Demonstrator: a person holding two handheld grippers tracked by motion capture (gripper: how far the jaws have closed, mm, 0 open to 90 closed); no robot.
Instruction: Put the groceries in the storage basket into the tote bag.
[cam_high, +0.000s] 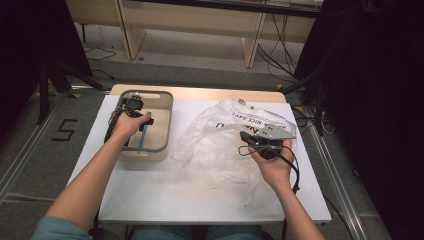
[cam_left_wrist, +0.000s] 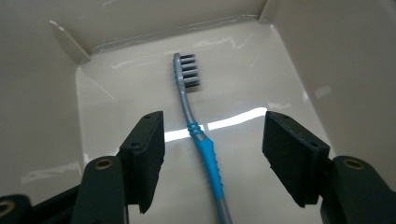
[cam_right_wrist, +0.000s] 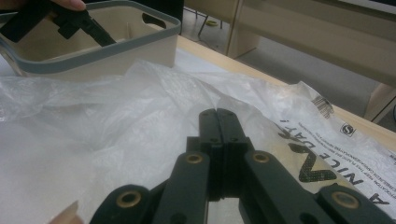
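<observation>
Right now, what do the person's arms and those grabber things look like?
Each gripper has two black jaws with flat rectangular pads and brass-coloured pins at the joints. The right gripper carries a grey three-cornered plate and trails a black cable. The left gripper is black too. The person wears a teal sleeve.

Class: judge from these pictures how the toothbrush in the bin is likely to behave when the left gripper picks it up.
The toothbrush looks slim and plastic, so probably light and fairly stiff. Its ribbed blue grip may hold well, but the narrow handle could pivot between the wide pads. Lying flat on the glossy bin floor, it might slide if nudged.
</observation>
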